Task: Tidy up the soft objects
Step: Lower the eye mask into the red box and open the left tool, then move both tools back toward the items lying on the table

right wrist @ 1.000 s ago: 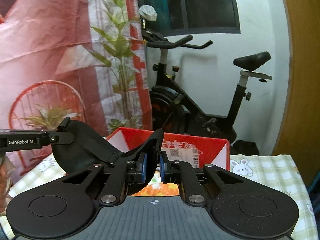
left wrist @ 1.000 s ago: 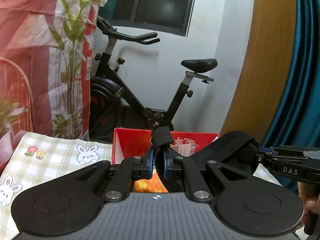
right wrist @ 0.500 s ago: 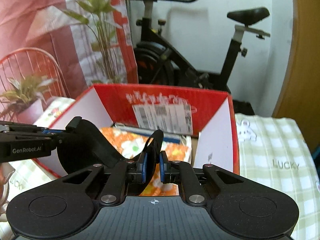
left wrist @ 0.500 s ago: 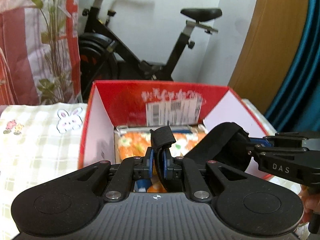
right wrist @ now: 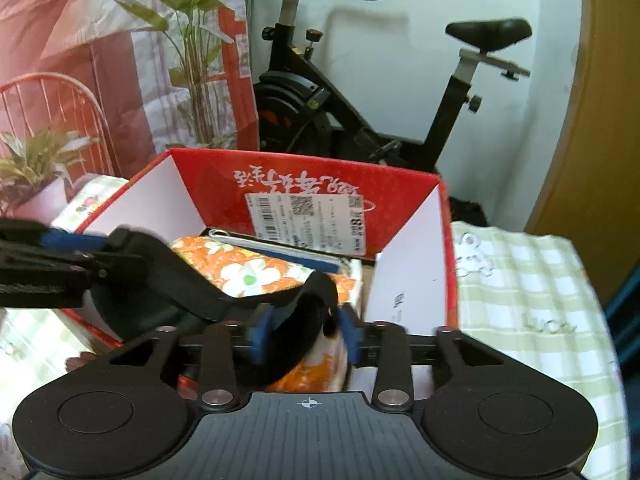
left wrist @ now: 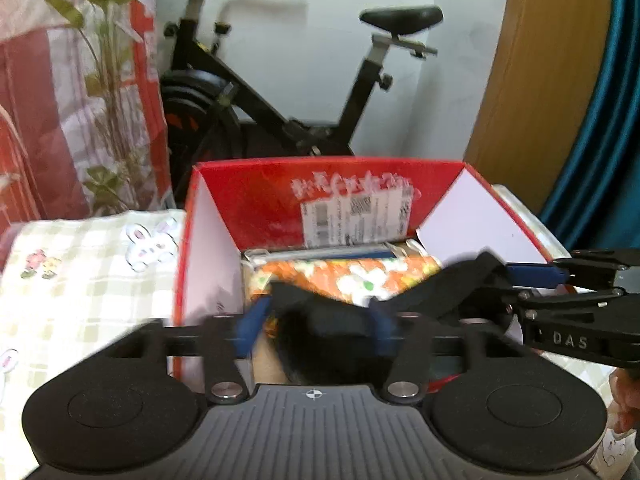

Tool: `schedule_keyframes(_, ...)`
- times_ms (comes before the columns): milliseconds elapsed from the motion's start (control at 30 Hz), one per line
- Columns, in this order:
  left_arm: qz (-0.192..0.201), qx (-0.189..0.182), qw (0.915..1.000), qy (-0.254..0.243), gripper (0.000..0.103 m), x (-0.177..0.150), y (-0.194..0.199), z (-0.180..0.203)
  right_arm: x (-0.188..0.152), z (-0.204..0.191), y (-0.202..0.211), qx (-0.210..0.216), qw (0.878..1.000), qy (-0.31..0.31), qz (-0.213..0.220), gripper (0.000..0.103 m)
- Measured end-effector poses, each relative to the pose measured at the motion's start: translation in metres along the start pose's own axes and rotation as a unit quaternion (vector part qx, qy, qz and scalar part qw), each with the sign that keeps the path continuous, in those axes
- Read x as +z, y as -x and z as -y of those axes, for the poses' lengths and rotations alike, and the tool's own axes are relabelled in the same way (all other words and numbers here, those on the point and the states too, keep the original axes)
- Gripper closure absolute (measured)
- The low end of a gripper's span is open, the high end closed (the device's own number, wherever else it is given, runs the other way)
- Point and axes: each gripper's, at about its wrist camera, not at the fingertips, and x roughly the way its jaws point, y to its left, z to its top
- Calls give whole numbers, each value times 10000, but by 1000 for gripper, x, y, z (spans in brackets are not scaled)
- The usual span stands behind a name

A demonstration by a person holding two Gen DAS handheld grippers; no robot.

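Observation:
A black soft strap-like band (left wrist: 328, 320) hangs between my two grippers over the open red box (left wrist: 256, 196). My left gripper (left wrist: 316, 324) is open, its jaws spread with the band's end lying between them. My right gripper (right wrist: 306, 330) is also open, with the band's other end (right wrist: 304, 312) loose between its blue pads. In the box lies an orange floral soft bundle (left wrist: 360, 276), also in the right wrist view (right wrist: 248, 268). Each gripper shows in the other's view, the right one (left wrist: 560, 304) and the left one (right wrist: 52, 264).
The red box (right wrist: 304, 184) stands on a checked bunny tablecloth (left wrist: 88, 276), which also shows in the right wrist view (right wrist: 532, 292). An exercise bike (left wrist: 280, 92) stands behind the table. A red patterned curtain (right wrist: 80, 60) hangs left, a wooden panel (left wrist: 540, 60) right.
Both grippers have opened from shut on the black band. The band has sagged down between the jaws toward the box. The views moved a little closer to the box.

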Motion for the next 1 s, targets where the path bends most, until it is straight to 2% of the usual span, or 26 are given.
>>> schedule_keyframes(67, 96, -22, 10000, 2, 36, 2, 9, -2, 0, 0, 8, -15, 9999, 55, 101, 52)
schedule_keyframes(400, 244, 58, 9997, 47, 31, -12, 54, -3, -16, 2, 51, 214, 9985, -39, 510, 49)
schedule_keyframes(500, 226, 6, 9997, 87, 31, -25, 67, -2, -25, 2, 65, 267, 9976, -45, 634, 46)
schedule_keyframes(733, 113, -124, 9997, 175, 31, -67, 89, 5, -56, -5, 94, 413, 9964, 14, 746, 46)
schedule_keyframes(1000, -195, -370, 9978, 519, 31, -120, 102, 19, -101, -21, 122, 698, 9958, 16, 598, 46)
